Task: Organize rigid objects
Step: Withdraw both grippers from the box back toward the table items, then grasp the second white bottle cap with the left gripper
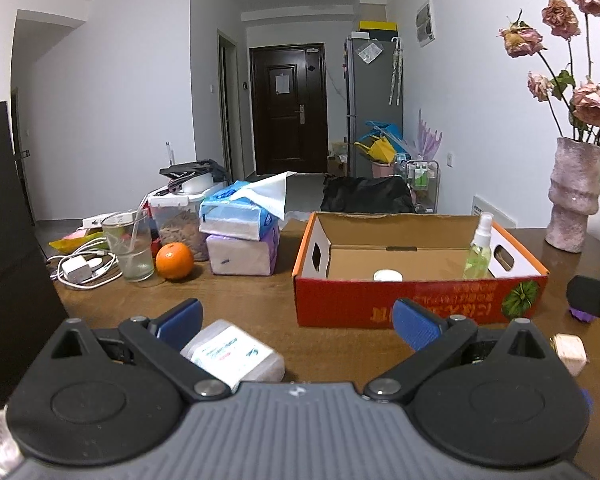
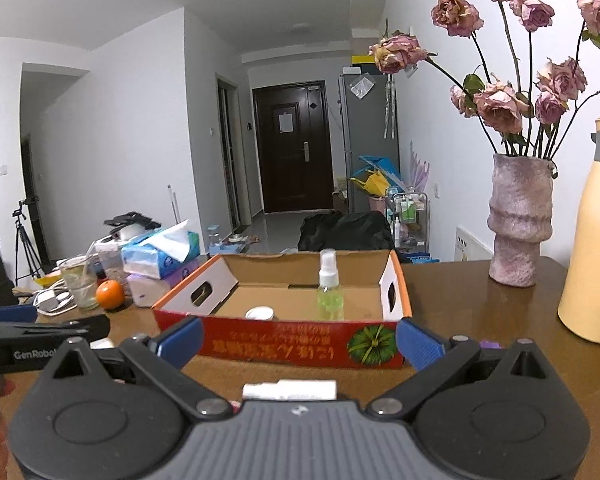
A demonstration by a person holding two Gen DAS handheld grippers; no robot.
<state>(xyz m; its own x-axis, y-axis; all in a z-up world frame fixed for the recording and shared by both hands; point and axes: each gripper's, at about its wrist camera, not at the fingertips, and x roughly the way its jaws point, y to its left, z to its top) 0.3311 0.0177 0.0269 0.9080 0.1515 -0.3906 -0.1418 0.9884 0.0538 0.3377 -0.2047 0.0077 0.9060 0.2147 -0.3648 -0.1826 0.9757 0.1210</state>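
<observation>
Spray bottle (image 2: 330,290) stands upright in the box (image 2: 300,344), nozzle up; both claws, left (image 1: 298,322) and right (image 2: 299,338), gape wide, holding nothing.

Spray bottle (image 2: 330,291) upright in box (image 2: 300,344)

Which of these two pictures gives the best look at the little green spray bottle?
The right wrist view: the spray bottle stands whole and near centre in the cardboard box. In the left wrist view the spray bottle sits off to the right, its base hidden behind the box's front wall.
</observation>
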